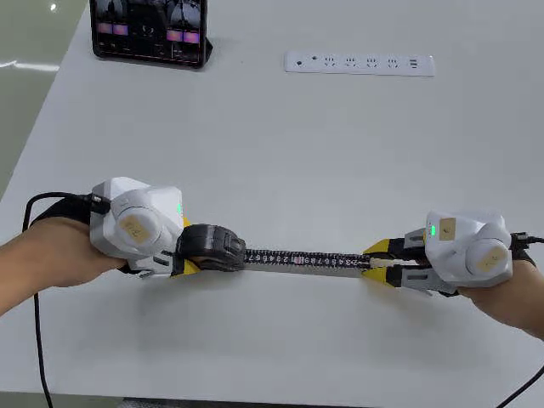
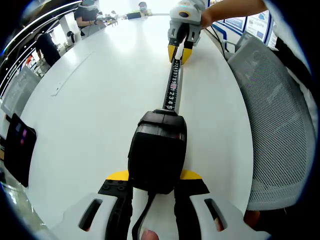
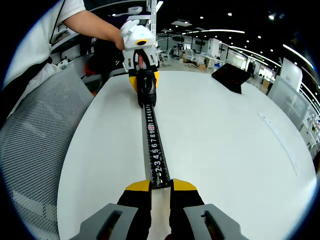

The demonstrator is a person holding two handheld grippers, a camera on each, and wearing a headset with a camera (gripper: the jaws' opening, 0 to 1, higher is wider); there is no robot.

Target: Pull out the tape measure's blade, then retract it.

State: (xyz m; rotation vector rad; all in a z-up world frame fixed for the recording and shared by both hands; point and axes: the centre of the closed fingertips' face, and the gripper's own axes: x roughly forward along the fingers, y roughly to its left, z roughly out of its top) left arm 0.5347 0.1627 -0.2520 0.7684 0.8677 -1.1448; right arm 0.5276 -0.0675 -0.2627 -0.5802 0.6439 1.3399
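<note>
A black tape measure case (image 1: 211,247) rests on the white table (image 1: 280,153), held between the yellow-tipped jaws of my left gripper (image 1: 185,255); in the left gripper view the case (image 2: 158,151) sits squarely in that gripper (image 2: 156,181). The black blade (image 1: 306,257) with white numbers runs out to the right, flat over the table. My right gripper (image 1: 380,263) is shut on the blade's end. In the right gripper view the blade (image 3: 154,150) stretches from the right gripper (image 3: 160,186) to the far case (image 3: 145,86).
A dark tablet (image 1: 151,30) stands at the back left of the table and a white power strip (image 1: 359,63) lies at the back right. Black cables trail from both grippers. A grey mesh chair (image 2: 280,120) stands beside the table edge.
</note>
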